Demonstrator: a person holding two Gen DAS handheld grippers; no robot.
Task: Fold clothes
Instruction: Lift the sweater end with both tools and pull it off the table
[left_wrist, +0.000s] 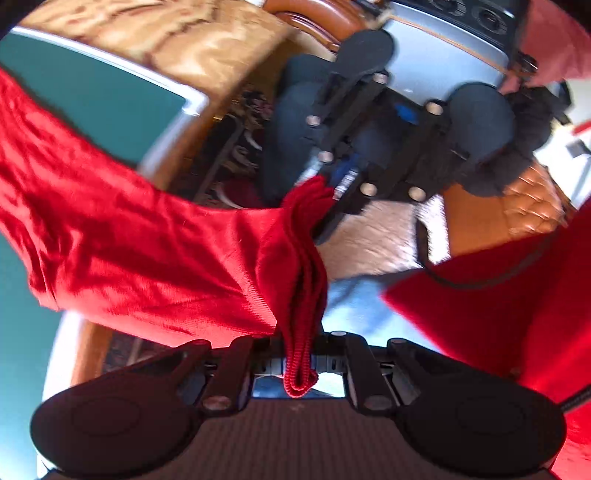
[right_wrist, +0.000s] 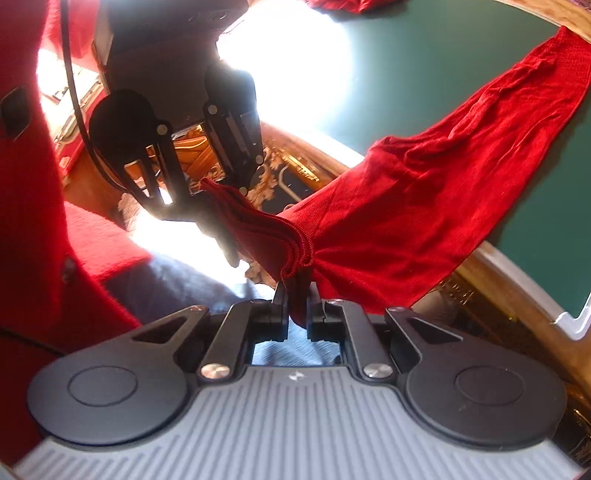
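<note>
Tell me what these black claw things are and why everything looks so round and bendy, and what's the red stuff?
Those black claws are two grabbing tools, and a person holds one in each hand. Each tool carries a small wide-eyed camera looking along its two fingers, which bends the picture round.

One picture comes from the left gripper, the other from the right gripper. Each camera also sees the other tool facing it.

The red stuff is a red garment made of knitted cloth. Both grippers are shut on a bunched edge of it, lifting it. The rest trails back toward a green table with a pale rim. The person seems to be stretching it out to fold it.
</note>
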